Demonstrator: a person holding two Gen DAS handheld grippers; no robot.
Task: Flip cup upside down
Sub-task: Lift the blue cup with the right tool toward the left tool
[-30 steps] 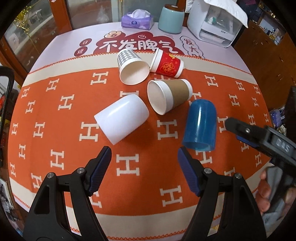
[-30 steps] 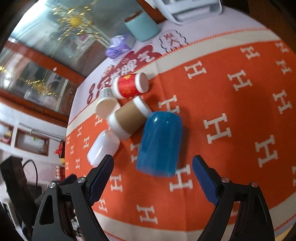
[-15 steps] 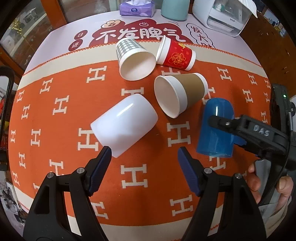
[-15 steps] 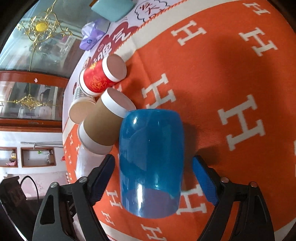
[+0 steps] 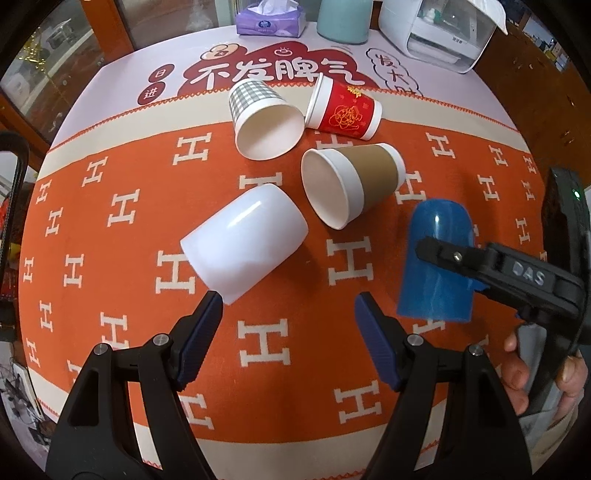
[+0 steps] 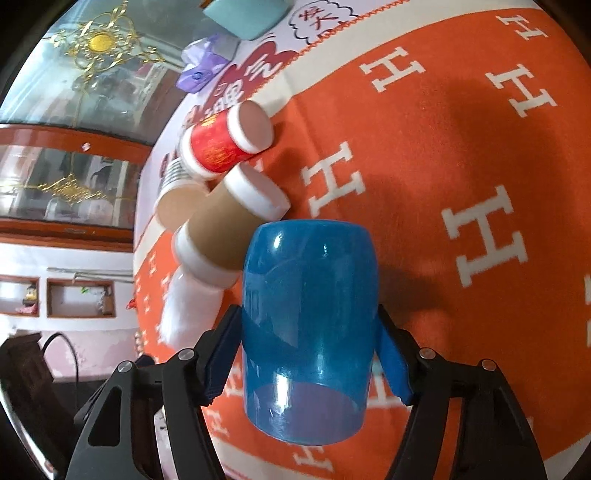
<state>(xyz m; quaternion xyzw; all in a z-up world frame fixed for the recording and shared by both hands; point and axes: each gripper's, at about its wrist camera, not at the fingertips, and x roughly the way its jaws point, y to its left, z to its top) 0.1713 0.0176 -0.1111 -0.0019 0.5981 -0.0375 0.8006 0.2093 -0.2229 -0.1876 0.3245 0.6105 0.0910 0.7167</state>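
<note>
A blue plastic cup (image 6: 309, 314) lies on its side on the orange cloth, mouth toward the right wrist camera. My right gripper (image 6: 309, 354) is shut on its sides; it also shows in the left wrist view (image 5: 436, 258) across the blue cup (image 5: 437, 236). A white plastic cup (image 5: 245, 240) lies on its side just ahead of my left gripper (image 5: 290, 321), which is open and empty, its left fingertip (image 5: 210, 306) almost at the cup's rim. Brown (image 5: 351, 184), checked (image 5: 264, 118) and red (image 5: 345, 109) paper cups lie on their sides behind.
A tissue box (image 5: 271, 18), a teal canister (image 5: 345, 18) and a white appliance (image 5: 439, 33) stand at the table's far edge. The brown paper cup (image 6: 229, 229) lies close to the blue cup's left side. The table's near edge (image 5: 295, 458) runs below my left gripper.
My right gripper has moved forward around the blue cup and closed on it. My left gripper has moved closer to the white cup and stays open.
</note>
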